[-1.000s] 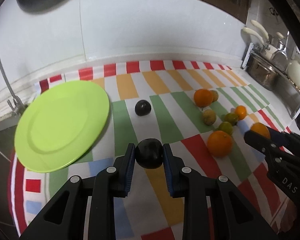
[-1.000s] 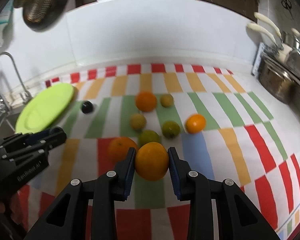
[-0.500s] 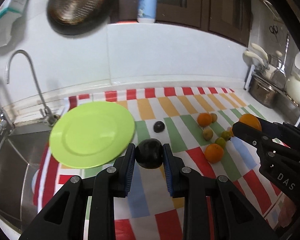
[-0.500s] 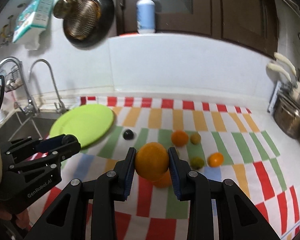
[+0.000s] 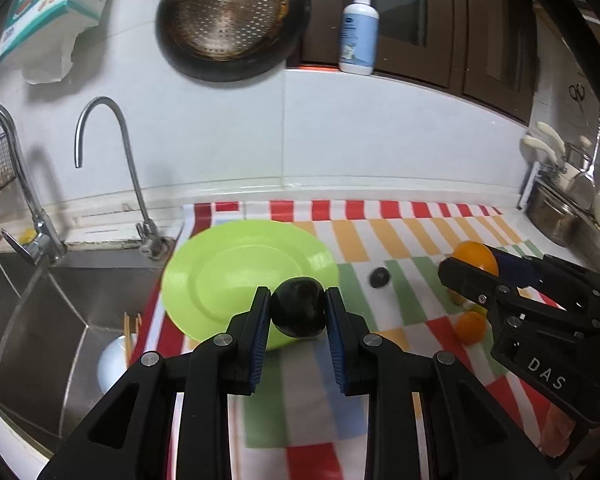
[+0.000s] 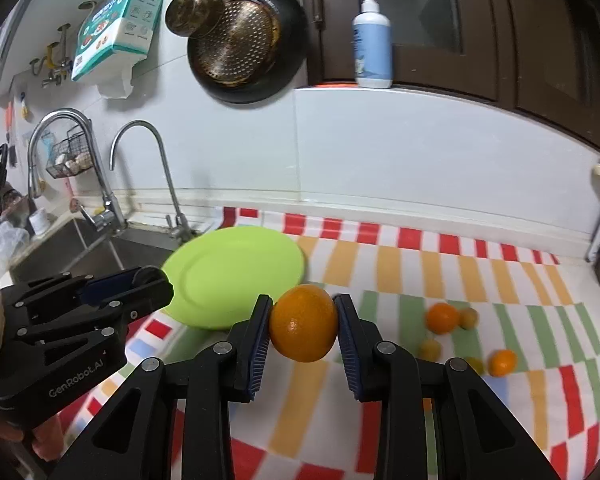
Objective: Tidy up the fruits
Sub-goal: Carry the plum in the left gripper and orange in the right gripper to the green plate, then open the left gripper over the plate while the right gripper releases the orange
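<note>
My left gripper (image 5: 298,314) is shut on a dark plum (image 5: 298,312), held in the air over the near edge of the lime-green plate (image 5: 228,276). My right gripper (image 6: 303,322) is shut on a large orange (image 6: 303,323), held above the striped cloth just right of the plate (image 6: 228,276). The right gripper with its orange also shows in the left wrist view (image 5: 474,258). A second dark plum (image 5: 380,277) lies on the cloth right of the plate. Several small oranges and yellow-green fruits (image 6: 442,318) lie on the cloth at the right.
A steel sink (image 5: 56,312) with two taps (image 5: 100,128) lies left of the plate; a white bowl with chopsticks (image 5: 114,362) sits in it. A pan (image 5: 230,20) hangs on the wall. A soap bottle (image 5: 358,32) stands on the ledge. Pots (image 5: 556,216) stand at the right.
Both grippers have lifted and pulled back from the cloth, each with its fruit, and swung left toward the plate. The sink and taps have come into view.
</note>
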Action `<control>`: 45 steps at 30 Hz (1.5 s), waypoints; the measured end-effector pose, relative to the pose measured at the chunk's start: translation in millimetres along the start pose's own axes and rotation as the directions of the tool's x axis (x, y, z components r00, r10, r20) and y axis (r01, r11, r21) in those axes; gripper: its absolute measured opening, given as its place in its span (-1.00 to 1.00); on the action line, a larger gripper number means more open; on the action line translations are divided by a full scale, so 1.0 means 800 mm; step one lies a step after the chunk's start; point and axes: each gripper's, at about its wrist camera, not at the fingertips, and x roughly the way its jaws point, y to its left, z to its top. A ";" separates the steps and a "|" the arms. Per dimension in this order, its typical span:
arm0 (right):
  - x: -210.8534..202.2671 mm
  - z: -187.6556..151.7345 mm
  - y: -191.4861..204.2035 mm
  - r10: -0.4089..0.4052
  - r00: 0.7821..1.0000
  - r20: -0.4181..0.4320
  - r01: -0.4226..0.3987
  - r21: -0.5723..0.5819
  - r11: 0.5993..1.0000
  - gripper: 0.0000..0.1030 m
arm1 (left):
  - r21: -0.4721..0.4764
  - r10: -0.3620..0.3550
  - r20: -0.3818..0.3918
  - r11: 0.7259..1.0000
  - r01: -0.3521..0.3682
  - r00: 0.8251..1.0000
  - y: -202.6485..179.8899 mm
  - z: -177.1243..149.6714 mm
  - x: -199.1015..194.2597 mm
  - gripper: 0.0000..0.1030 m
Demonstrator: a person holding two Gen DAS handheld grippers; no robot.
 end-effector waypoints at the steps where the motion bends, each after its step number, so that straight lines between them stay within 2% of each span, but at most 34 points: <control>1: 0.006 0.004 0.003 0.007 1.000 -0.002 -0.007 -0.004 1.000 -0.35 | 0.001 0.009 0.000 1.000 -0.009 1.000 0.004 0.001 0.002 -0.47; 9: 0.052 0.042 0.023 0.048 0.999 -0.025 -0.048 0.000 0.999 -0.35 | 0.022 0.032 -0.012 0.999 -0.032 0.999 0.031 0.018 0.026 -0.47; 15: 0.102 0.065 0.033 0.079 0.994 -0.073 -0.076 0.045 0.996 -0.35 | 0.011 0.034 -0.025 0.999 -0.034 0.999 0.053 0.037 0.052 -0.47; 21: 0.164 0.067 0.042 0.097 0.982 -0.160 -0.086 0.075 0.993 -0.35 | -0.003 0.042 -0.077 0.999 -0.043 0.996 0.076 0.039 0.096 -0.47; 33: 0.270 0.064 0.051 0.091 0.954 -0.285 -0.079 0.052 0.996 -0.35 | -0.015 0.045 -0.174 0.999 -0.049 0.984 0.110 0.036 0.183 -0.47; 39: 0.289 0.053 0.042 0.101 0.941 -0.322 -0.075 0.093 0.993 -0.35 | -0.006 0.036 -0.202 0.999 -0.038 0.979 0.109 0.034 0.207 -0.46; 43: 0.292 0.051 0.037 0.101 0.941 -0.323 -0.070 0.106 0.992 -0.33 | 0.008 0.055 -0.197 0.998 -0.054 0.979 0.106 0.034 0.207 -0.30; 45: 0.290 0.052 0.035 0.102 0.943 -0.317 -0.069 0.115 0.991 -0.19 | 0.011 0.069 -0.195 0.998 -0.068 0.978 0.106 0.035 0.204 -0.28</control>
